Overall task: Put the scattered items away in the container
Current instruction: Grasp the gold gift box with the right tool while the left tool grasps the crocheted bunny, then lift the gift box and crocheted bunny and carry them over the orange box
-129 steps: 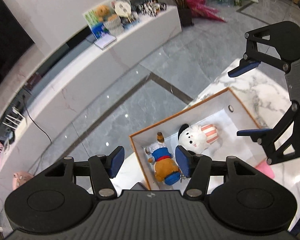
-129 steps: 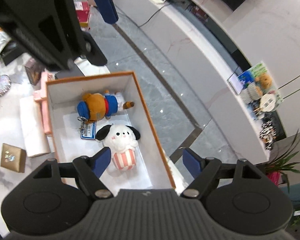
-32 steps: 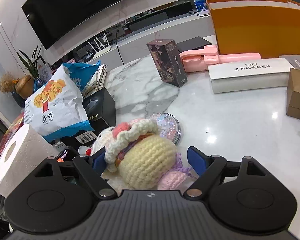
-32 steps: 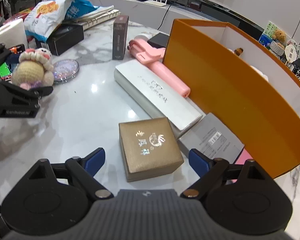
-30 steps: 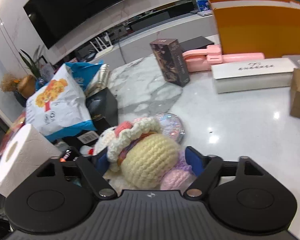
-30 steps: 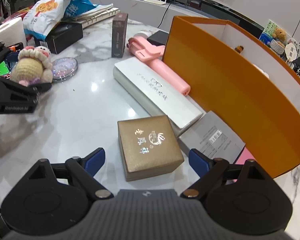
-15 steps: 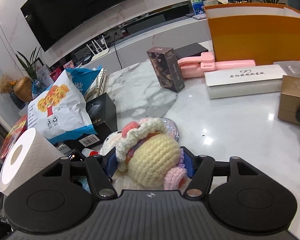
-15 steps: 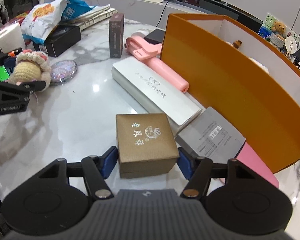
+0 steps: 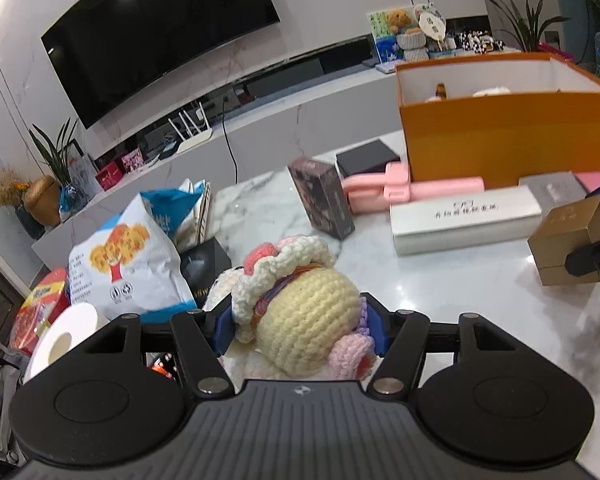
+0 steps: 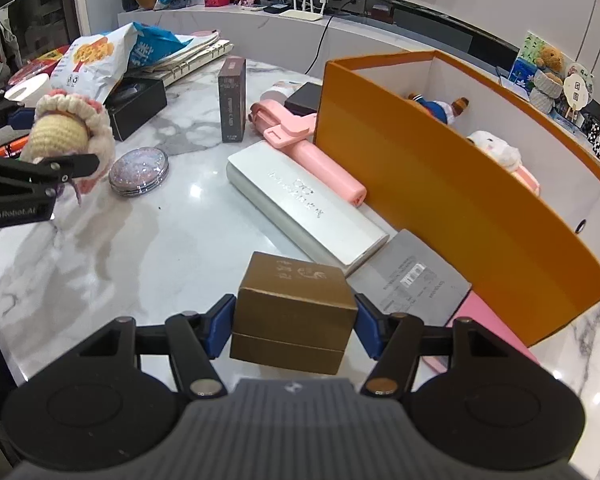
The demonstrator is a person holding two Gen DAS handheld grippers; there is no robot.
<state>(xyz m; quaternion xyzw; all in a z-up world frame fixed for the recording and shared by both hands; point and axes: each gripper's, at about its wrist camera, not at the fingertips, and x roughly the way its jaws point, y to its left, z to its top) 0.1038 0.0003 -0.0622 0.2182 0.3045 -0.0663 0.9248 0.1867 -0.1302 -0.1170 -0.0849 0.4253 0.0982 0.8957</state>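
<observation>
While walled in orange, box (image 10: 440, 200): two plush toys (image 10: 496, 148) inside.

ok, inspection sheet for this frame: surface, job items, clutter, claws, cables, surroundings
Surface: marble table, glossy, crowded.
Job's things: crochet doll in left claw; gold box in right claw; orange container holds two plush toys.
Clutter: white case, pink stick, glitter compact, dark carton, snack bag, paper roll.
Claws: both have just been closing, pads pressing on their items, both lifted.
Cables: black cord behind the table, off the work area.
Surroundings: TV, low cabinet, plants.
</observation>
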